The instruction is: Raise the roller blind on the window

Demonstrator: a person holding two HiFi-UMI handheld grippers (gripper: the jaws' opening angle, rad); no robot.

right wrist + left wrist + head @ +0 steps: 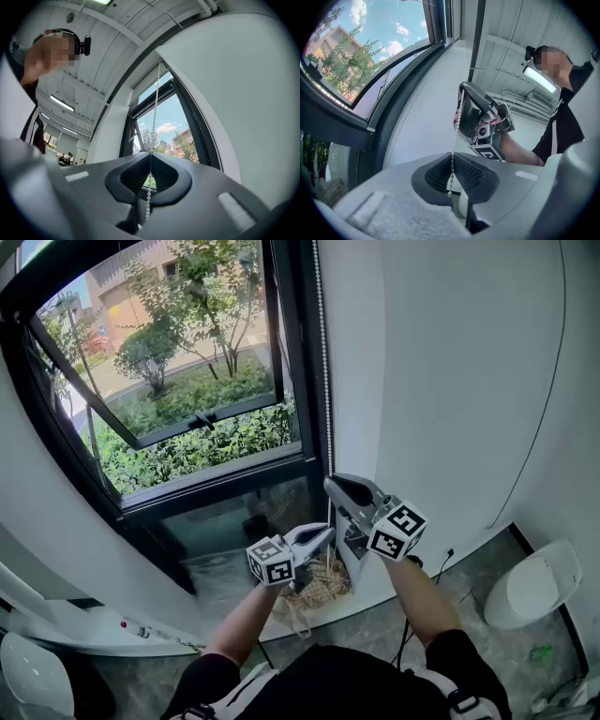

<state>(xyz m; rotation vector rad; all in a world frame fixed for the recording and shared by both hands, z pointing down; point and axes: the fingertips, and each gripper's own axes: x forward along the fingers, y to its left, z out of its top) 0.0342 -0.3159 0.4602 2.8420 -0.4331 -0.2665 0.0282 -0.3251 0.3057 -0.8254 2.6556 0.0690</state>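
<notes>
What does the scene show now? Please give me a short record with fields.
Place: window beside a white wall
Bead chain: hangs along the window frame
Left hand-held gripper: shut on the bead chain
Right hand-held gripper: shut on the bead chain, higher up than the left one
Outside: green shrubs

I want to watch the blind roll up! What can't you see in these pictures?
- Roller blind: the head view's top edge cuts off the top of the window; in the right gripper view it is too small to tell.
- Bead chain: its lower end is hidden in the head view behind the right gripper and left gripper pinching it.
- Woven thing on the floor: the left gripper partly covers it in the head view.
</notes>
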